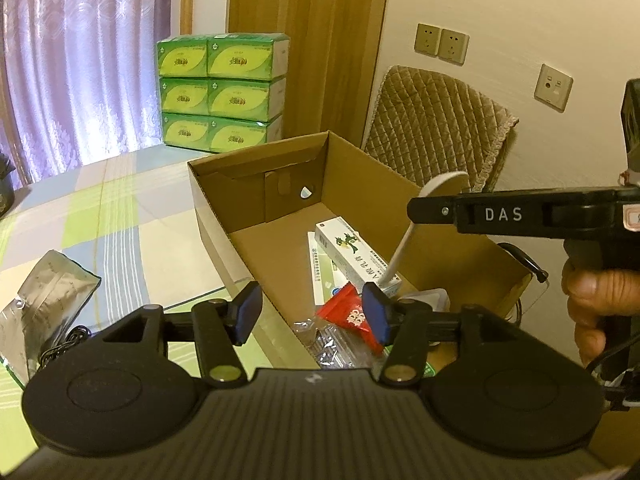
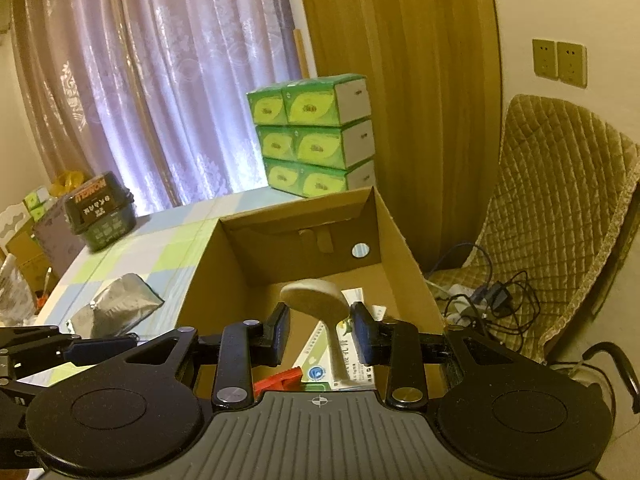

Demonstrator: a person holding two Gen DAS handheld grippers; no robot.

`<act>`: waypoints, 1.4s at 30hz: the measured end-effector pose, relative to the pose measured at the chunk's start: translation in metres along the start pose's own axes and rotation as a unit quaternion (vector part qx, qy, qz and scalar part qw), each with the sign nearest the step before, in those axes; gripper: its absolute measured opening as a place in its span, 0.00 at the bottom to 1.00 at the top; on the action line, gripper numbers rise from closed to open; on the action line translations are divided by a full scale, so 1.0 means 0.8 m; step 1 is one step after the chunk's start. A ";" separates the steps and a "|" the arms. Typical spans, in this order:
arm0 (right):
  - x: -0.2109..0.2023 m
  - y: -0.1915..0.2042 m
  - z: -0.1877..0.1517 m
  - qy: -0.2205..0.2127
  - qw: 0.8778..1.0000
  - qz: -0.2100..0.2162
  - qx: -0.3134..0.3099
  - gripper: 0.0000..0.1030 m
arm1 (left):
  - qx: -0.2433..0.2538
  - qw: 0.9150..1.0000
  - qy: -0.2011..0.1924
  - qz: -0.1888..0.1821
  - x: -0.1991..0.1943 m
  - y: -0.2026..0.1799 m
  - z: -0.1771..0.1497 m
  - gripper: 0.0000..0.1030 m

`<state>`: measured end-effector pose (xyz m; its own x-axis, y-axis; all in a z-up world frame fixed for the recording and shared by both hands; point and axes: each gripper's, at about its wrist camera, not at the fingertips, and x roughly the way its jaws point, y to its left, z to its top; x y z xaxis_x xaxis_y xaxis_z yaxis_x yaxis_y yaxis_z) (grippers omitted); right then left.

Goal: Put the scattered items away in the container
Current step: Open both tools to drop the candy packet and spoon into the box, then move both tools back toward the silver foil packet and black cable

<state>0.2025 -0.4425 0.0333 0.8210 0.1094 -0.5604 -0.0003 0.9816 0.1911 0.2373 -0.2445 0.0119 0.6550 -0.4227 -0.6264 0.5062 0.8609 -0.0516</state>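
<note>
Jaws first: on the right gripper (image 2: 320, 336) we are seeing them spread apart on either side of a pale spoon (image 2: 320, 300), and we are not able to tell from the wrist view whether either pad is touching it; the bowl is sitting up between the pads while the handle is slanting down into the cardboard box (image 2: 400, 240), so we are judging that the spoon is being let go or is about to be. Seen from the left wrist, the spoon's lower tip is resting near a white medicine carton (image 1: 352, 252) on the box floor, with the right gripper held out over the box's open top so that anything released is landing inside rather than on the table (image 2: 160, 256). The left gripper (image 1: 310, 312) is hovering at the near rim of the box with its jaws wide apart and nothing between them, apparently free for the next pick. Inside the box we are counting the medicine carton, a flat leaflet or second pack beneath it, a red sachet (image 1: 350, 316), some clear crumpled wrapping (image 1: 328, 344) and a white lidded tub that is mostly hidden. Outside it, a silver foil pouch (image 1: 48, 300) is lying on the checked table to the left of the box, well apart from it, and we are judging it the next item to collect.
</note>
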 end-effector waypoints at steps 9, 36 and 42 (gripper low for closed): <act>-0.003 0.004 -0.002 -0.008 1.000 0.008 -0.007 0.89 | -0.007 1.000 0.004 -0.001 0.001 0.004 -0.006 0.49; -0.054 0.038 0.013 -0.037 0.999 0.019 -0.002 0.89 | -0.017 0.999 -0.002 0.028 -0.049 0.026 -0.024 0.66; -0.056 0.068 0.013 -0.036 0.999 0.032 -0.015 0.89 | -0.029 0.998 -0.008 0.048 -0.075 0.048 -0.039 0.84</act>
<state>0.1713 -0.3953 0.0772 0.8576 0.1609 -0.4885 -0.0700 0.9775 0.1990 0.1998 -0.1774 0.0236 0.7077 -0.3417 -0.6184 0.4077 0.9123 -0.0375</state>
